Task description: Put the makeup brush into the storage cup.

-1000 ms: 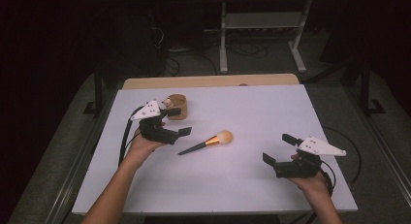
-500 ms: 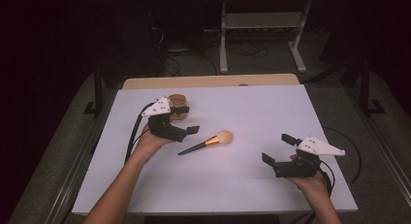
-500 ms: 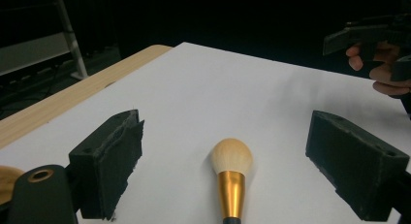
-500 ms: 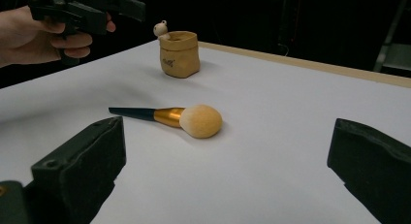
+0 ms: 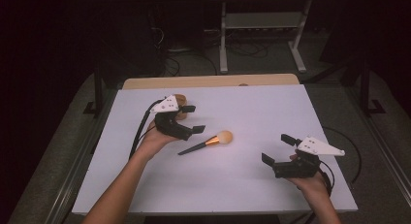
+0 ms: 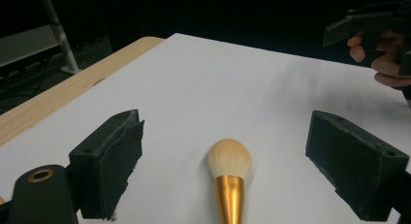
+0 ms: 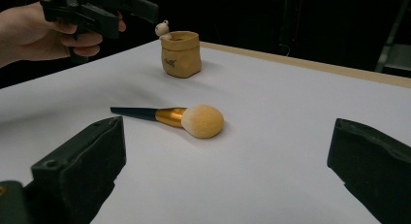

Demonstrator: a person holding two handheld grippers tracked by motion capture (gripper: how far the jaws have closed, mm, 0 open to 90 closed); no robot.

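A makeup brush (image 5: 207, 142) lies flat near the middle of the white tabletop (image 5: 252, 107), its tan bristle head toward the far right and its dark handle toward the near left. The left tool (image 5: 192, 119) hovers just over the handle end, jaws spread wide, the bristle head showing between them in the left gripper view. Behind it, toward the far left edge, stands a small tan pot (image 7: 181, 54). The right tool (image 5: 277, 149), jaws also spread, sits near the near right corner, well apart from the brush. Bare tabletop lies open between brush and right edge.
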